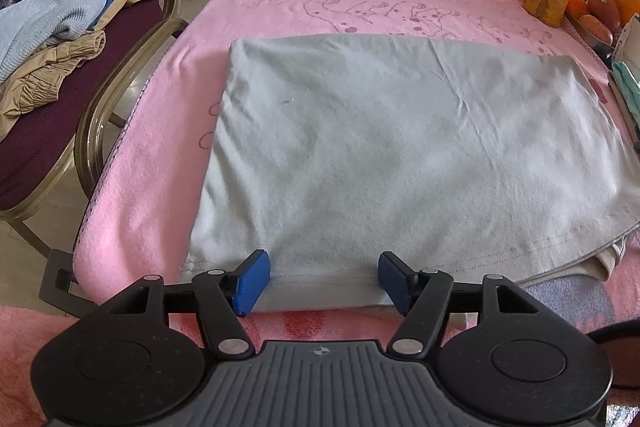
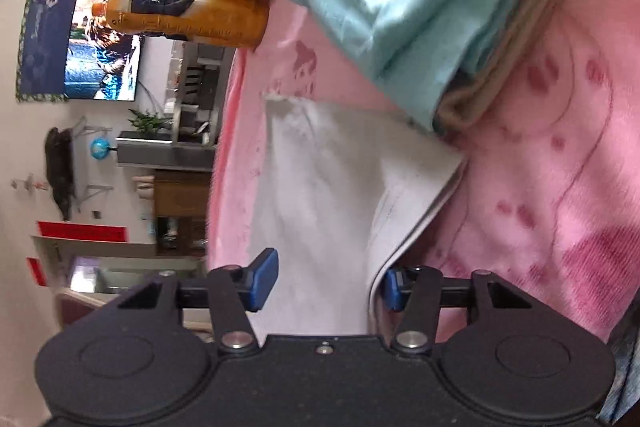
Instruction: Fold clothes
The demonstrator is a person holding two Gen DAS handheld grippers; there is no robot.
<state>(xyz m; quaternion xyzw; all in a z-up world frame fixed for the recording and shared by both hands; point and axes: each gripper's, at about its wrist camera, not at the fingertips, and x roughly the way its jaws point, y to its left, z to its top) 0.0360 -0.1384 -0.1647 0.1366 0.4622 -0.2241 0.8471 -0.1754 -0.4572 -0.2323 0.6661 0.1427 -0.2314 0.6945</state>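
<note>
On the pink blanket (image 1: 152,155): one folded grey garment (image 1: 380,155).
Two grippers: left gripper (image 1: 320,285) gapes at six o'clock hem; right gripper (image 2: 326,285) unclamped around its edge.

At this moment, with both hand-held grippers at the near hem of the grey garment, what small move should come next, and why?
Probably close both on the hem. The left hand-held gripper straddles the near edge of the grey garment with its pads apart. The right hand-held gripper has the lifted edge between its pads, not visibly pinched. The garment lies flat on the pink towel, so a grip should precede any fold.
</note>
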